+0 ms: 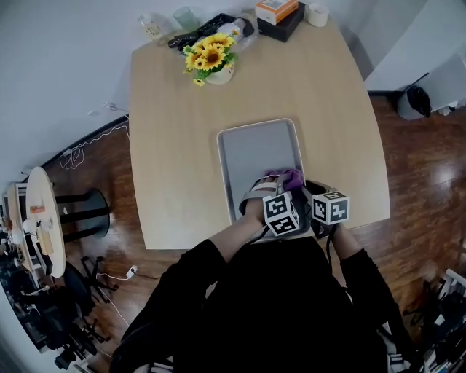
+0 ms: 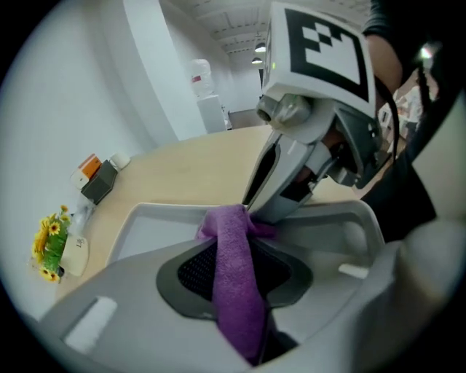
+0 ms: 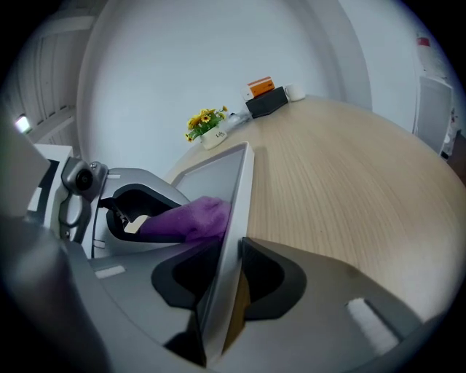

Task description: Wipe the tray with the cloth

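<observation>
Cloth (image 2: 233, 291), purple and bunched, was pinched between the jaws of the left gripper (image 2: 237, 248). Its free end reached the tray floor at the near right corner, likely to serve as a wiping pad. The right gripper (image 3: 222, 273) was clamped on the right rim of the tray (image 3: 239, 193), apparently to steady it near the table (image 1: 335, 124) edge. Farther off stood sunflowers (image 1: 210, 57) and an orange box (image 1: 275, 9). Any print there was too small to read.
</observation>
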Demonstrator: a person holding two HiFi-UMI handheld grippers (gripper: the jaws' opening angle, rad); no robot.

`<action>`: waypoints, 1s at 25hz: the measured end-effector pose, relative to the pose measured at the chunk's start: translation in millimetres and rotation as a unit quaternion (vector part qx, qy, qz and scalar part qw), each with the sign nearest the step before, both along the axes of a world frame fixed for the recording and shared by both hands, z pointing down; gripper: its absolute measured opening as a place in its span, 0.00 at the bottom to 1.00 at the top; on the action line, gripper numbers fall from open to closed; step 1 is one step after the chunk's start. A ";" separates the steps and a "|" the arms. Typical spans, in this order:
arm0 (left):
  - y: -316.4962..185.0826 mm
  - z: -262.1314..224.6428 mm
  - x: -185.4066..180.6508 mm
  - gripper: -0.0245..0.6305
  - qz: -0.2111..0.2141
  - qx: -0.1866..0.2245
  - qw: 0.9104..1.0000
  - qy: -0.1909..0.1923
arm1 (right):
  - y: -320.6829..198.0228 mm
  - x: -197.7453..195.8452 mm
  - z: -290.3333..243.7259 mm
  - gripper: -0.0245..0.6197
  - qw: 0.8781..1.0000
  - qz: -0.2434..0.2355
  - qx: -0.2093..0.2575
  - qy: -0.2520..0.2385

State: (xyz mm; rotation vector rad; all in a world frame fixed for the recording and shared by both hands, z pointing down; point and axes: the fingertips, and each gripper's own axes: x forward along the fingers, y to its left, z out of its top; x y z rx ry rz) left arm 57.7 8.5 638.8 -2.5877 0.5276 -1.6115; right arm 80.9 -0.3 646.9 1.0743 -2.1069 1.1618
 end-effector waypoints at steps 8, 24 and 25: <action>20.0 1.4 -109.0 0.17 -0.020 0.011 1.000 -0.006 | 1.3 1.7 1.8 0.20 1.000 -0.009 0.000 -0.003; 63.3 -6.8 -31.3 0.18 0.040 -0.018 0.998 0.040 | 0.8 -2.6 -1.8 0.20 1.000 -0.022 -0.003 0.006; 72.7 -7.2 -13.2 0.18 0.070 -0.022 0.996 0.043 | 1.9 -3.1 -1.6 0.20 1.000 -0.022 -0.004 0.005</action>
